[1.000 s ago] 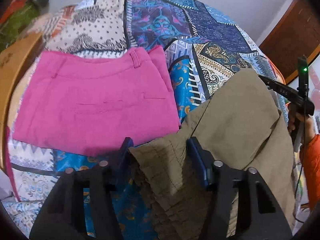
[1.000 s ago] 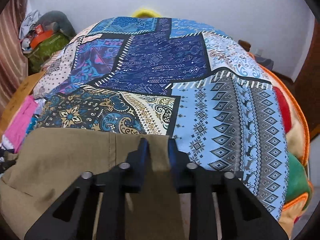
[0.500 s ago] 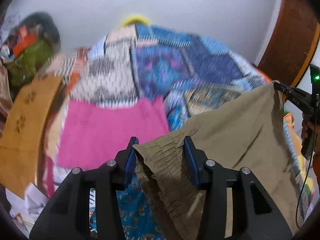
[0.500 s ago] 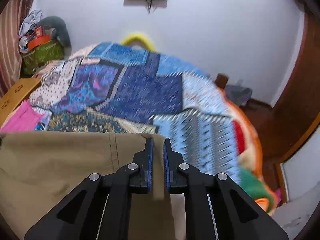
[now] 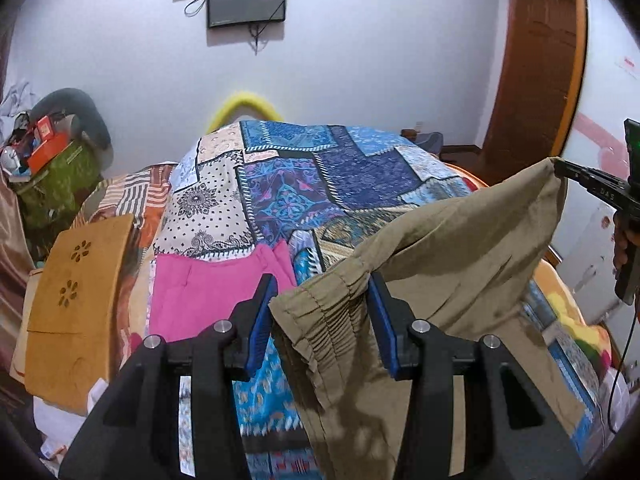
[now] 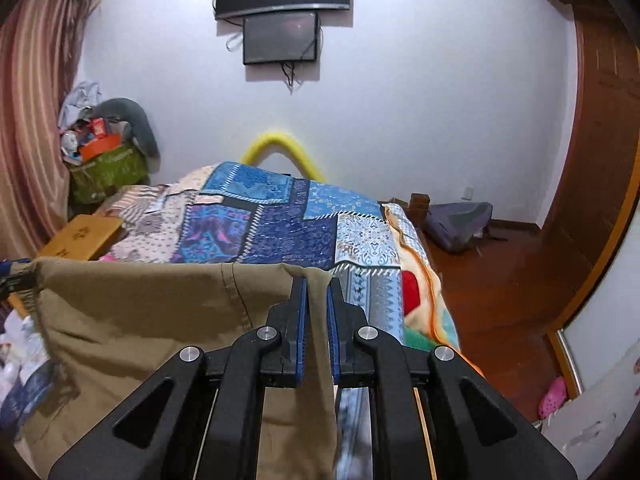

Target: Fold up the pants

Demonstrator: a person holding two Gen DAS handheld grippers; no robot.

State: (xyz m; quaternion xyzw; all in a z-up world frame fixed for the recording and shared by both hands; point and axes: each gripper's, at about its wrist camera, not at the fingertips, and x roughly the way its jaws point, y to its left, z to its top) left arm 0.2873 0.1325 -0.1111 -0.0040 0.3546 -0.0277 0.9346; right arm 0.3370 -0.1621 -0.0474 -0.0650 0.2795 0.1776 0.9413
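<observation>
The olive-khaki cotton pants (image 5: pixel 460 264) have been lifted clear of the patchwork-quilted bed (image 5: pixel 320 176), stretched in the air between both grippers. The left gripper (image 5: pixel 320 304) has just tightened and holds the bunched elastic waistband; the right gripper (image 6: pixel 316 312) is clamped thin on the other corner. Hanging free, they seem ready to shake flat (lower legs out of view). The folded pink pants (image 5: pixel 208 292) lie beneath.
</observation>
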